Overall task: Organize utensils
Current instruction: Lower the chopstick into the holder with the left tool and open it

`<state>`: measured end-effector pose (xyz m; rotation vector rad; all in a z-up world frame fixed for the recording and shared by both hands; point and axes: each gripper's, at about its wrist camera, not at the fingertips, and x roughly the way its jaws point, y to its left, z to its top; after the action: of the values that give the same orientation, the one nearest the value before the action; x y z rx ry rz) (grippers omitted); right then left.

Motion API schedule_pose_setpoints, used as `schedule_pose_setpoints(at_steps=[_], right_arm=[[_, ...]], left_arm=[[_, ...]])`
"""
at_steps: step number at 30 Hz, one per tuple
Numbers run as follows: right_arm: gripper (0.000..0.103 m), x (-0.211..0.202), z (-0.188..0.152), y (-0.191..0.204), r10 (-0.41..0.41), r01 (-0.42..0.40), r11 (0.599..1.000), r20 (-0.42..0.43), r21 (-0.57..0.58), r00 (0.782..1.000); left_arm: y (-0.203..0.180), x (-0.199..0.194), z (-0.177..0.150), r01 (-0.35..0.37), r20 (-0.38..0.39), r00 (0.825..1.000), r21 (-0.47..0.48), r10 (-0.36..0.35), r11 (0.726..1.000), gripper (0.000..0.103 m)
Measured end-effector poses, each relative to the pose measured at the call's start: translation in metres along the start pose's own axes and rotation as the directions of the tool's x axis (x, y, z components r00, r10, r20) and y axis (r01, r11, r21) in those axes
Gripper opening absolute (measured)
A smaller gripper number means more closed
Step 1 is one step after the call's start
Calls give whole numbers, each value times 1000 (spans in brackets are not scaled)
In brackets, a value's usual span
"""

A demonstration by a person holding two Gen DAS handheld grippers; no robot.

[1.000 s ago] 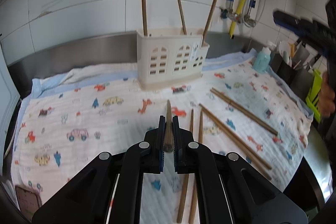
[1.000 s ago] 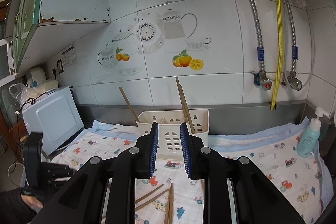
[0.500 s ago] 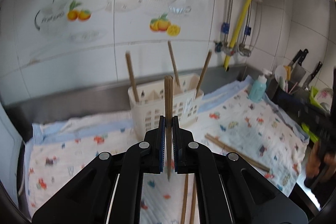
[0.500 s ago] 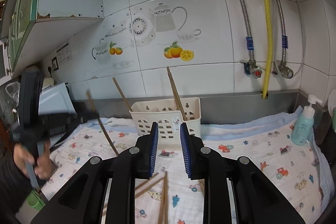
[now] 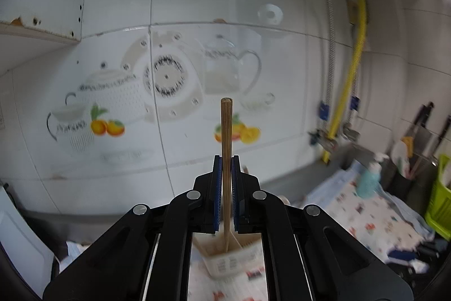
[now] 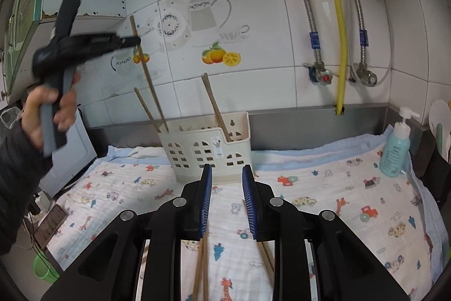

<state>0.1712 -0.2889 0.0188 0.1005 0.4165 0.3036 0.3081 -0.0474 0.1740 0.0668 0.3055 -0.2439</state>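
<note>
Nearest the right wrist camera, the right gripper (image 6: 227,199) hangs low over the printed cloth (image 6: 324,188) with its blue pads spread and nothing between them; beneath and just beside its fingers lie the loose chopsticks (image 6: 200,267) not yet sorted. In the left wrist view, the left gripper (image 5: 226,188) is pressed together on a single chopstick (image 5: 226,137), held upright, its blunt end standing above the jaws and its tapered tip hanging below them over the blurred holder (image 5: 225,258). Further off in the right wrist view, the cream slotted holder (image 6: 208,151) stands on the cloth against the steel backsplash, with four chopsticks already leaning in its compartments — two at its left end, a pair toward the right. Above and left of it the left gripper (image 6: 132,41), gripped by a hand (image 6: 48,109), carries the held chopstick (image 6: 145,69), whose lower end appears to reach the holder's left end; whether the tip is inside a compartment cannot be told. Step in hand, as judged: delivery of one chopstick to the holder. The next move calls for lowering the tip into an open compartment, clear of the sticks already there, then parting the jaws — the right gripper seems placed to pick the next stick from the cloth
</note>
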Motion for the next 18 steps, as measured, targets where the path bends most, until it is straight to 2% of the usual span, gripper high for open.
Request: schedule_pose_setpoints(at_steps=[5,11,15,18], right_arm=[[22,3,-9,-3,-19,18,1000,-19,-12,1000],[22,3,-24,-2,-15,15,1000,-48,-9,999],[22,0,-40,2,-9,9,1000,-83,-6,997],[22,-1,-55,6,-6,6,1000,-120,-6,993]], left_arm=[[0,27,-3,-28,-28,999,-11,27,1000,5],[6,53,-32,-22,-122,992,-37,17,999,7],[7,54,-42,-22,-146,989,-26,18,999,10],[3,46,-41,-9,-136,991,-21,6,1000,10]])
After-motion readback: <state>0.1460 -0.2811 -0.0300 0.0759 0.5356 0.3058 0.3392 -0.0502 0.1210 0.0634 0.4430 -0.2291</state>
